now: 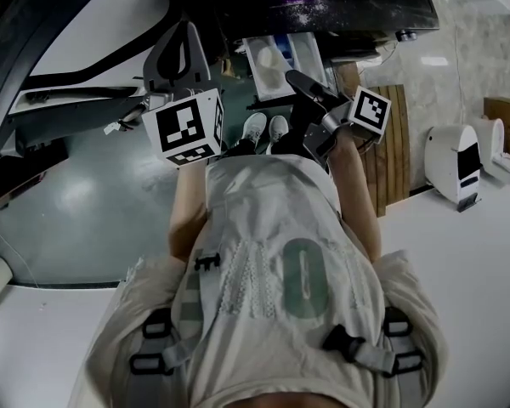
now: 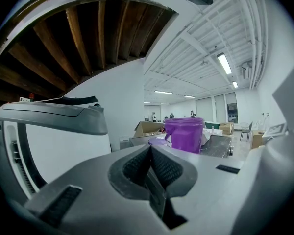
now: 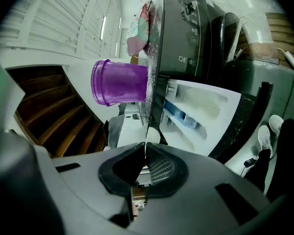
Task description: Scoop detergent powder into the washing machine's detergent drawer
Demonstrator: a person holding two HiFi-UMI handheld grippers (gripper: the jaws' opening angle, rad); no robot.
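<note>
While the detergent drawer (image 3: 201, 106) stands pulled out of the dark washing machine (image 3: 186, 28), we see its white tray open, with a blue insert (image 3: 185, 117) in one compartment. A pale patch lies in the wide compartment, and we cannot tell whether it is powder. On the machine's top sits a purple tub (image 3: 118, 82), close to the front edge above the drawer, and white specks dot the dark surface around it.

Our right tongs (image 3: 143, 155) point at the drawer from just in front of it. They are clenched: the ribbed pads meet at their tips and nothing is held between them. Our left tongs (image 2: 149, 148) are clenched the same way and empty. They are held off to the left, apart from the drawer, and aim across the room with the purple tub beyond their tips.

From the head view, both marker cubes sit in front of our chest, and a pair of white shoes (image 1: 266, 129) shows on the grey floor (image 1: 85, 211) between them. Wooden stair beams (image 2: 88, 38) arch over the left side.
</note>
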